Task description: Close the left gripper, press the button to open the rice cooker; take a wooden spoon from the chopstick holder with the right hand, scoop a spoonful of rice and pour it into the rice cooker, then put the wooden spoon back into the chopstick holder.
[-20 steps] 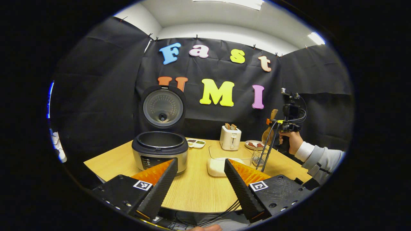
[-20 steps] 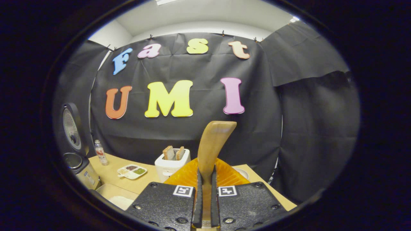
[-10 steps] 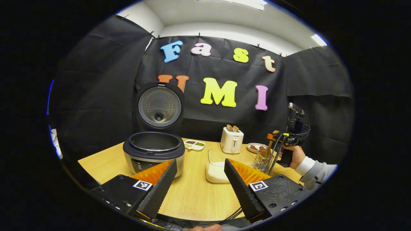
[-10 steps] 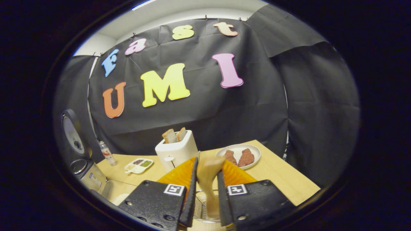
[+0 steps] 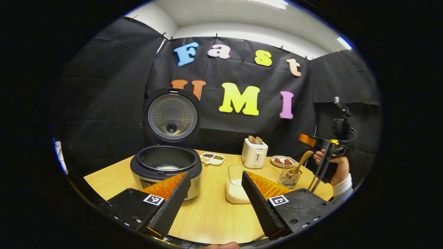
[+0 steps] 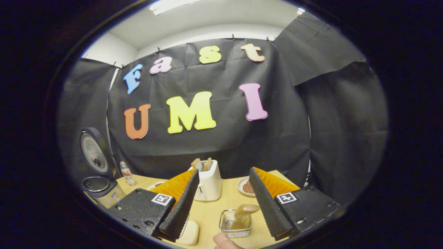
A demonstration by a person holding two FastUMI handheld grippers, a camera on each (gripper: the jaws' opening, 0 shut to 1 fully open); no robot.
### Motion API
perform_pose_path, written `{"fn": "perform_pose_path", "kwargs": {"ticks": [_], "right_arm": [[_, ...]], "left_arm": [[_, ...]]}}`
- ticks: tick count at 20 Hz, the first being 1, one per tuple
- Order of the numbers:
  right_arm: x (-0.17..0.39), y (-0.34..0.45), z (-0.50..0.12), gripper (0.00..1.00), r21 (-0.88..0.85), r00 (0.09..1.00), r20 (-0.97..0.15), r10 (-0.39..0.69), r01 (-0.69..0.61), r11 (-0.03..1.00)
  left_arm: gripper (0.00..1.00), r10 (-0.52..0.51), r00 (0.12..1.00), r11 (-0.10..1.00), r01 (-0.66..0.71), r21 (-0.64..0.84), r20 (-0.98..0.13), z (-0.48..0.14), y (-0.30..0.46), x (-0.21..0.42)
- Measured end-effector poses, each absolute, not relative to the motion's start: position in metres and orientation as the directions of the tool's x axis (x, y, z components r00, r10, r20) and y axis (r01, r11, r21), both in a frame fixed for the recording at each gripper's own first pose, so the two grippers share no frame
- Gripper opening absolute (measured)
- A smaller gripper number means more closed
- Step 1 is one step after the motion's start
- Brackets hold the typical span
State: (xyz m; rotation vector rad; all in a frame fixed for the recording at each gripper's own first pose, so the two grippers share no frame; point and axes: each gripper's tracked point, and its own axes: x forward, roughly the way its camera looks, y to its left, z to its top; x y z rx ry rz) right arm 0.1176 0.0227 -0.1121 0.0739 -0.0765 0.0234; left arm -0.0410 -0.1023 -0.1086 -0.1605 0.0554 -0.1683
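In the left gripper view, the left gripper (image 5: 215, 193) is wide open and empty before the open cooker (image 5: 166, 166); in the right gripper view, the right gripper (image 6: 224, 202) is wide open and empty above the spoon (image 6: 243, 214) standing in the holder (image 6: 235, 226).

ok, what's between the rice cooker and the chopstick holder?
In the left gripper view, the clear rice container sits between the rice cooker and the chopstick holder.

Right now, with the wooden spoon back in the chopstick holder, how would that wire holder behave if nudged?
The chopstick holder looks like open wire mesh, so it is probably light and would slide on the smooth table. The wooden spoon leans out above its rim, so a push there might tip it.
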Motion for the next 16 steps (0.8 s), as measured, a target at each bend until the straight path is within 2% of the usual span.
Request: {"fn": "perform_pose_path", "kwargs": {"ticks": [3, 6, 9, 10, 11, 12, 16], "right_arm": [[0.080, 0.021, -0.106, 0.94, 0.014, 0.996, 0.081, -0.029, 0.028, 1.000], [0.044, 0.030, -0.091, 0.94, -0.013, 0.993, 0.114, -0.035, 0.036, 0.999], [0.016, 0.032, -0.083, 0.94, -0.049, 0.987, 0.146, -0.062, 0.070, 0.996], [0.007, 0.041, -0.081, 0.94, -0.064, 0.989, 0.149, -0.027, 0.037, 0.997], [-0.002, 0.049, -0.083, 0.89, -0.077, 0.989, 0.146, 0.014, -0.003, 0.997], [-0.010, 0.055, -0.084, 0.99, -0.083, 0.989, 0.145, 0.035, -0.023, 0.996], [-0.023, 0.053, -0.088, 0.96, -0.087, 0.984, 0.166, 0.065, -0.052, 0.995]], "left_arm": [[0.95, -0.158, 0.986, 0.973, 0.148, -0.179, -0.043, -0.101, -0.089, -0.030], [0.95, -0.153, 0.988, 0.973, 0.145, -0.179, -0.031, -0.083, -0.075, -0.021], [0.94, -0.153, 0.988, 0.980, 0.150, -0.130, -0.014, -0.064, -0.056, -0.010], [0.94, -0.135, 0.991, 0.985, 0.134, -0.105, -0.002, -0.054, -0.045, -0.007], [0.94, -0.122, 0.992, 0.989, 0.123, -0.082, 0.022, -0.042, -0.037, -0.004], [0.94, -0.110, 0.993, 0.992, 0.113, -0.062, 0.047, -0.026, -0.030, -0.001], [0.94, -0.084, 0.981, 0.995, 0.091, -0.031, 0.175, 0.039, -0.001, 0.016]]}}
